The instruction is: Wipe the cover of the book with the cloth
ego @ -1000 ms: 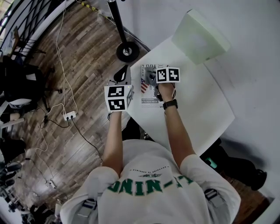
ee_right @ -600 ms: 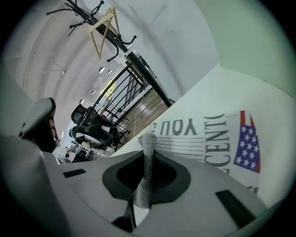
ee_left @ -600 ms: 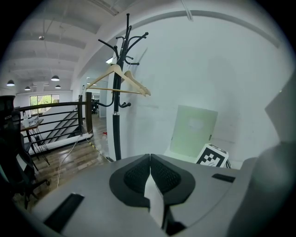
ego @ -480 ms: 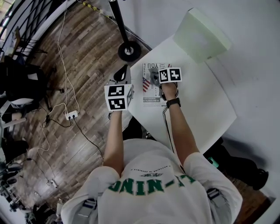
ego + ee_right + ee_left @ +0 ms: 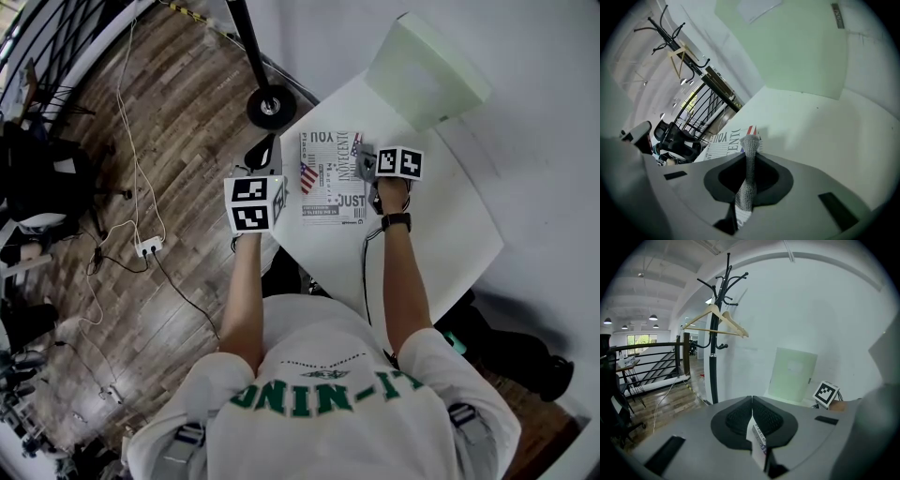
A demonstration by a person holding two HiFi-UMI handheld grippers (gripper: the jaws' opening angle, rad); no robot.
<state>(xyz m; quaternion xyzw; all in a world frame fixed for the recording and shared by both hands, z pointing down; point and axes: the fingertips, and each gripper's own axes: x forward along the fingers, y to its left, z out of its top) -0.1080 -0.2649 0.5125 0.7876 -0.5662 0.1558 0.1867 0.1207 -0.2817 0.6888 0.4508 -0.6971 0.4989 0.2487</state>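
A book (image 5: 330, 176) with a white printed cover lies near the left edge of the white table (image 5: 441, 234). My left gripper (image 5: 266, 161) is at the book's left side. In the left gripper view the left gripper (image 5: 752, 403) is shut on the book's edge (image 5: 759, 440). My right gripper (image 5: 367, 167) is at the book's right edge, shut on a grey knitted cloth (image 5: 364, 159). The right gripper view shows the cloth (image 5: 748, 174) pinched upright in the right gripper (image 5: 749, 153), with the book cover (image 5: 724, 143) just beyond to the left.
A pale green board (image 5: 427, 73) leans on the wall at the table's far corner. A black coat stand (image 5: 715, 333) with a wooden hanger has its base (image 5: 272, 106) on the wooden floor by the table. Cables and a power strip (image 5: 148, 247) lie on the floor to the left.
My right gripper has carried the cloth rightward across the cover, from the book's middle to its right edge. The left gripper has stayed on the book's left side.
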